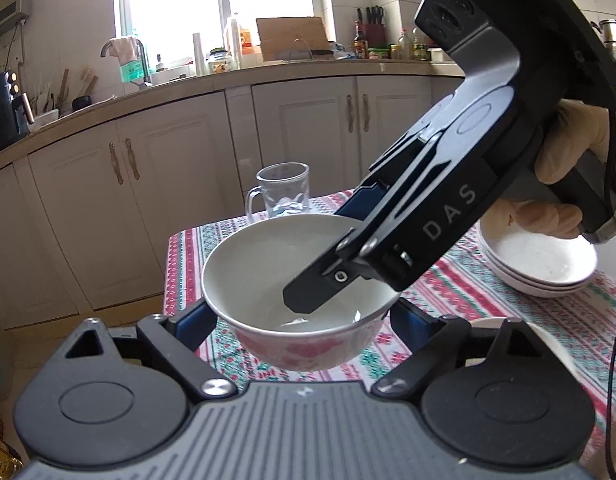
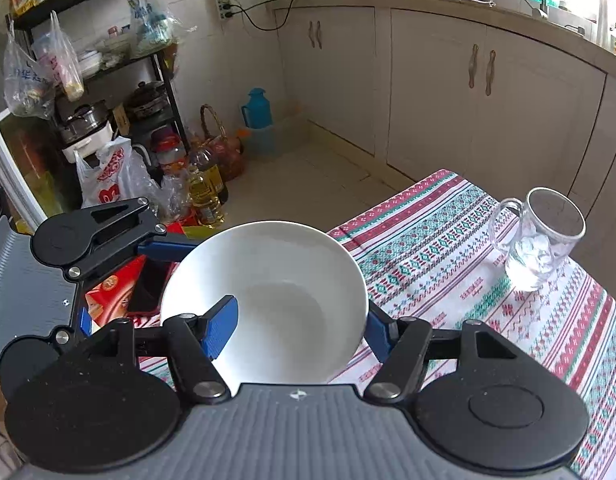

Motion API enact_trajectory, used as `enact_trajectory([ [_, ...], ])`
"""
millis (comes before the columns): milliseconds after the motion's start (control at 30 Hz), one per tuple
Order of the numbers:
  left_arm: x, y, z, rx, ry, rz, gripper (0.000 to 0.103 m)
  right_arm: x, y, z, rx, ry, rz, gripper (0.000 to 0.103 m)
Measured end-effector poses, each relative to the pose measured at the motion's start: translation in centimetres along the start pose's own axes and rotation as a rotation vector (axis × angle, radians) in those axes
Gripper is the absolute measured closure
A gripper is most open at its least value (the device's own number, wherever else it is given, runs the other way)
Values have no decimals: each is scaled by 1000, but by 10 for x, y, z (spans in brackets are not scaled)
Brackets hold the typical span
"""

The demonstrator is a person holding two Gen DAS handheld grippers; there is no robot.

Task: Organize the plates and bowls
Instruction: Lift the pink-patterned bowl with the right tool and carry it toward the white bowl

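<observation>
A bowl [image 1: 268, 264], white inside with pink flowers on the outside, hangs in the air above the table's near corner. My left gripper [image 1: 302, 320] clasps it across its lower body, a blue pad pressed to each side. My right gripper [image 1: 308, 268] reaches in from the upper right and is shut on the bowl's wall. One of its fingers lies inside the bowl and the other outside the rim. In the right wrist view the bowl [image 2: 284, 280] fills the middle, with the right gripper [image 2: 300, 324] closed over its wall. A left finger [image 2: 168, 245] shows at its far side.
A striped tablecloth [image 1: 468, 292] covers the table. A glass mug [image 1: 284, 192] stands near its far edge. A stack of white shallow dishes [image 1: 540, 268] sits at the right under a gloved hand [image 1: 568, 148]. Cabinets [image 1: 148, 168] lie beyond, and oil bottles [image 2: 204, 192] stand on the floor.
</observation>
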State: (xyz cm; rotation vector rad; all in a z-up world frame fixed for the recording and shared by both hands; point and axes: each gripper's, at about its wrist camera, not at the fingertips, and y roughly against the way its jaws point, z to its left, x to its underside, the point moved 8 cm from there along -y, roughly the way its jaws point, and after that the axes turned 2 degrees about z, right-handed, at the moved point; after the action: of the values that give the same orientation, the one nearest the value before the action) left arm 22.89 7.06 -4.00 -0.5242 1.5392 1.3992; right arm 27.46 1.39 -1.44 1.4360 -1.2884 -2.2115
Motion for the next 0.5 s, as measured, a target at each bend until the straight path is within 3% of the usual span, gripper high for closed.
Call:
enact_trajectory([
  [500,13,31,-44,68,9,26,10,49,52,34,22,10,-23,31],
])
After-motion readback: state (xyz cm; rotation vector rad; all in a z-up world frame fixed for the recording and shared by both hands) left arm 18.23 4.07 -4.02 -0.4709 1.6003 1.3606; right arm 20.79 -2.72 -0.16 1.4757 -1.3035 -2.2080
